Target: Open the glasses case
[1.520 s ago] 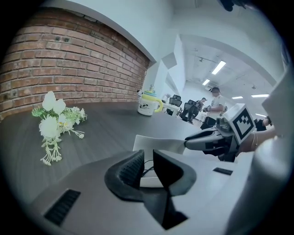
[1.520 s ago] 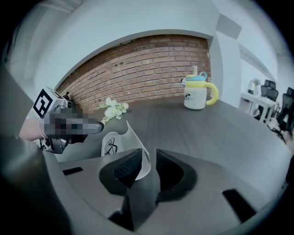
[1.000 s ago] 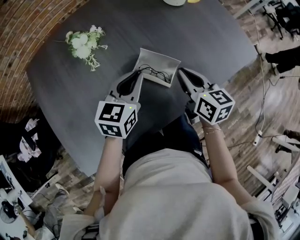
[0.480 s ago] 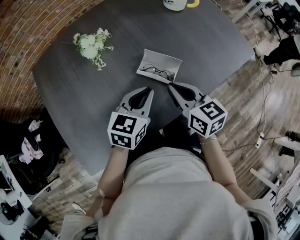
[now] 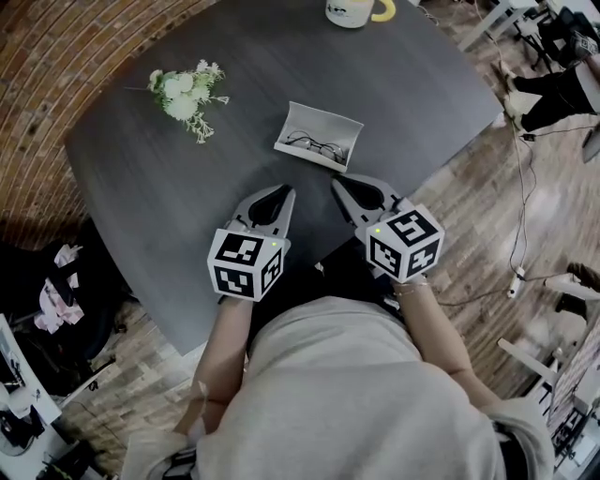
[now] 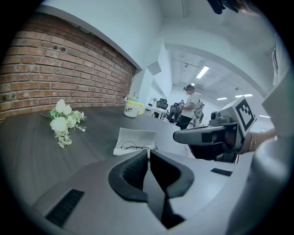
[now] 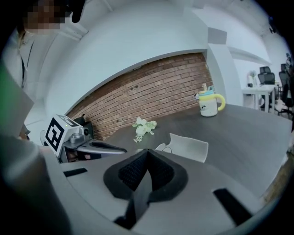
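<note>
The white glasses case (image 5: pixel 319 131) lies open on the dark table (image 5: pixel 422 84), its lid raised at the far side. A pair of thin wire glasses (image 5: pixel 314 144) rests inside. Both grippers hover near the table's front edge, a short way back from the case and apart from it. On my left gripper (image 5: pixel 286 190) the jaws are closing the last bit and meet at the tips, with nothing between them. My right gripper (image 5: pixel 336 183) is shut and empty. The left gripper view shows the case (image 6: pixel 135 137) beyond its tips (image 6: pixel 148 151). The case (image 7: pixel 189 147) also lies beyond the right gripper (image 7: pixel 147 150).
A bunch of white flowers (image 5: pixel 183 94) lies at the table's far left. A white mug with a yellow handle (image 5: pixel 354 11) stands at the far edge. Office chairs and a person (image 6: pixel 190 108) are in the room beyond. A brick wall (image 7: pixel 151 92) runs on the left.
Both grippers have drawn back from the sides of the case toward the table's front edge. Their jaws have closed. The case stays open on the table.
</note>
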`<state>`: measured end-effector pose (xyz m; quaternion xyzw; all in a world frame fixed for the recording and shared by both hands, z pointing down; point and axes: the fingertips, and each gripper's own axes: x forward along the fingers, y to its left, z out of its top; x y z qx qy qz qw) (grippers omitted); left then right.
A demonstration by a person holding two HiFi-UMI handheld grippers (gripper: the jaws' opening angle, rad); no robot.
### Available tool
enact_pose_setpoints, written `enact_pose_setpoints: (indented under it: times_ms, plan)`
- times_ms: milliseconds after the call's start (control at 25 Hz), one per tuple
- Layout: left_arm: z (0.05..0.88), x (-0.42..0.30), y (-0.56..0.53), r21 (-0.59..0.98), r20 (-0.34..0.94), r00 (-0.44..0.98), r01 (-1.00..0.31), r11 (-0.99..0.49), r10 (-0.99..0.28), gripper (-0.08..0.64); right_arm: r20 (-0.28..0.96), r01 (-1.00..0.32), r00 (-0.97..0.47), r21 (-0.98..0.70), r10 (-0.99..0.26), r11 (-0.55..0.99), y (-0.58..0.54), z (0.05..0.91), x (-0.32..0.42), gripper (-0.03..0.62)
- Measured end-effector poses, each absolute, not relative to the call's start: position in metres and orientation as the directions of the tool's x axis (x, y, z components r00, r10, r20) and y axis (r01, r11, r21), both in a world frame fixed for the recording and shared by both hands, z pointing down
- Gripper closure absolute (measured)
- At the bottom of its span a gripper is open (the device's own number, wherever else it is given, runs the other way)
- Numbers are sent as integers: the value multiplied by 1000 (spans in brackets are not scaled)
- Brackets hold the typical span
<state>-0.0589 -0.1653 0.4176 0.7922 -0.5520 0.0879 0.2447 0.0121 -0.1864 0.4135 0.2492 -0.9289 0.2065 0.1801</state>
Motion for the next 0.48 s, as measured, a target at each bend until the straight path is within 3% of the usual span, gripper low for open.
enact_pose_setpoints:
  times_ms: [480]
  plan:
    - [418,-47,-170,313,403,404,-904,-291,-821,526,461,-507,-821,-314,-338,803,-177,420,11,588]
